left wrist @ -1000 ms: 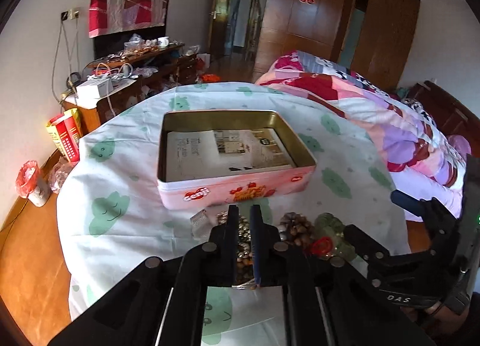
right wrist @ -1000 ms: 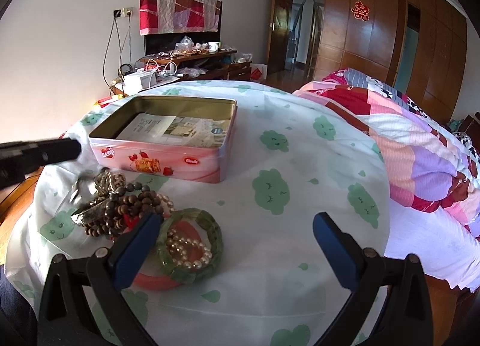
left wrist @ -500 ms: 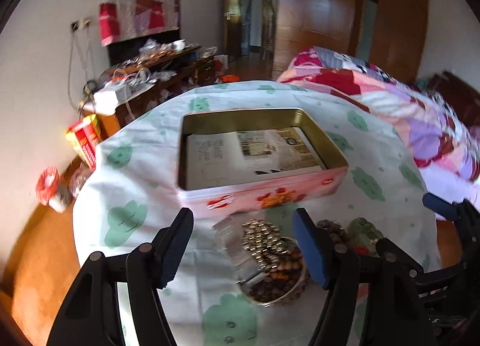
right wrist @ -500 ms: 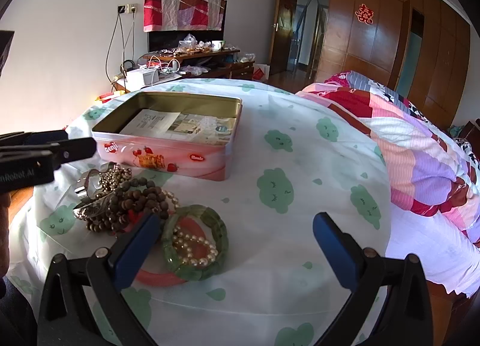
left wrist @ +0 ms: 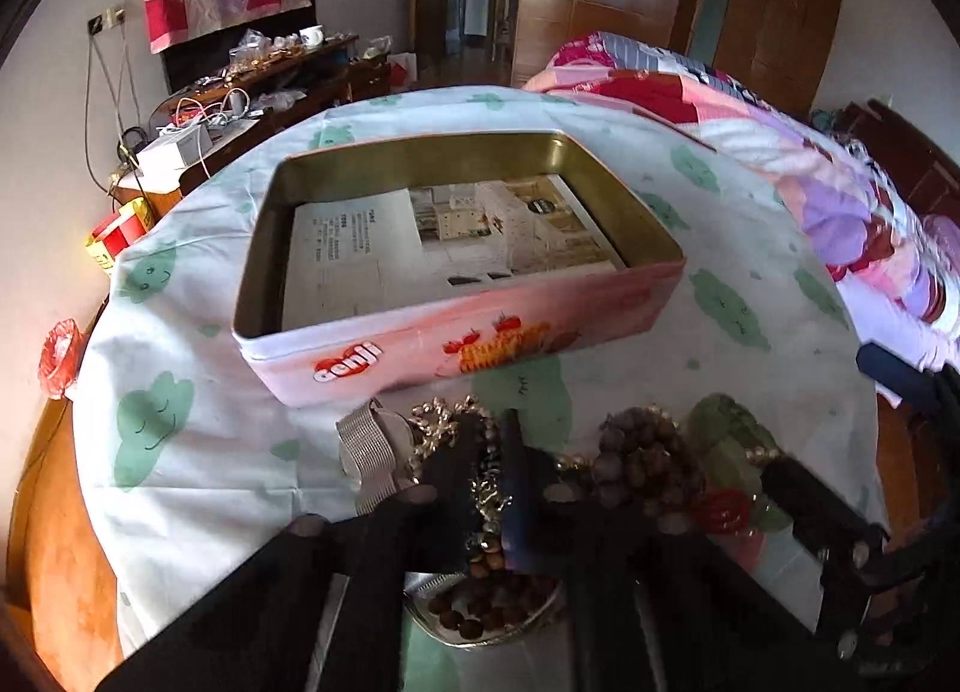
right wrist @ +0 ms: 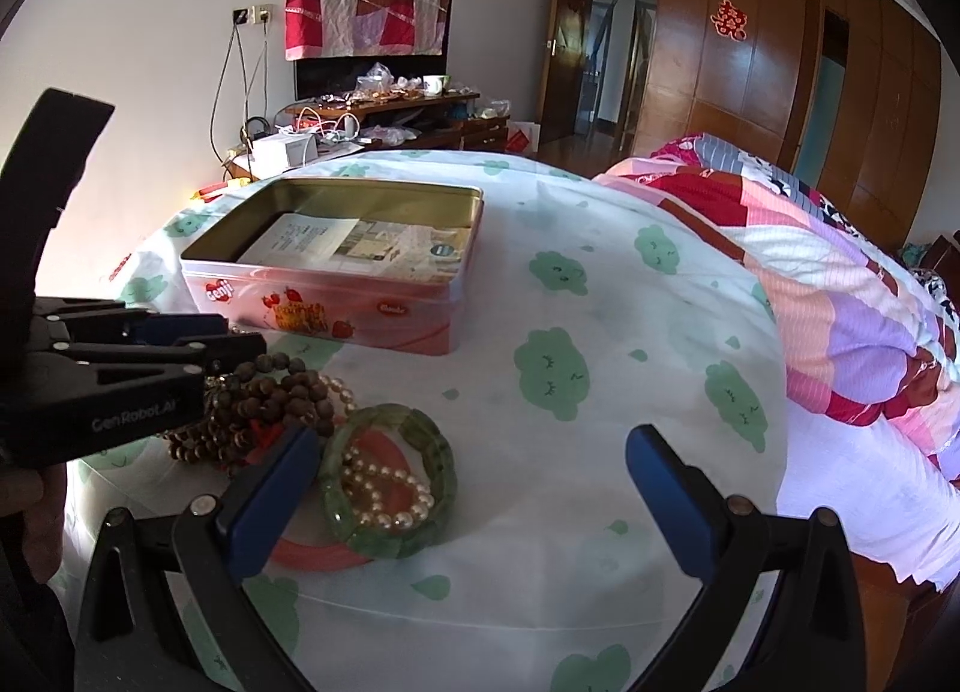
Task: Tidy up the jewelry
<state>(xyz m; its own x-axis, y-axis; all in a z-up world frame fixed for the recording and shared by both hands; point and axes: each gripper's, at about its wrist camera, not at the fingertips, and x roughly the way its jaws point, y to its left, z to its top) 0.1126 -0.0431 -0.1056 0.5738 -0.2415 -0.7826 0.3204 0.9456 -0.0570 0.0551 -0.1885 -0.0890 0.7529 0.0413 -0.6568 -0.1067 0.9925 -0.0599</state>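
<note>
A pile of jewelry lies on the cloth in front of an open pink tin (left wrist: 456, 332) (right wrist: 336, 308) lined with a printed leaflet. My left gripper (left wrist: 489, 446) (right wrist: 240, 344) is down in the pile, shut on a gold bead chain (left wrist: 489, 488) that shows between its fingers. Beside it lie a silver mesh band (left wrist: 366, 452), brown wooden beads (left wrist: 648, 458) (right wrist: 270, 392), a green jade bracelet (right wrist: 390, 482), a pearl bracelet (right wrist: 384, 494) and a pink bangle (right wrist: 324, 554). My right gripper (right wrist: 471, 440) hovers open over the cloth just right of the pile, holding nothing.
The round table wears a white cloth with green clouds (right wrist: 552, 368). A bed with a patchwork quilt (right wrist: 840, 296) stands close on the right. A cluttered wooden cabinet (right wrist: 384, 110) sits against the far wall. A hand (right wrist: 24, 488) holds the left gripper.
The left gripper spread wide half a second ago, sank into the pile and closed on the gold bead chain. The right gripper stayed where it was.
</note>
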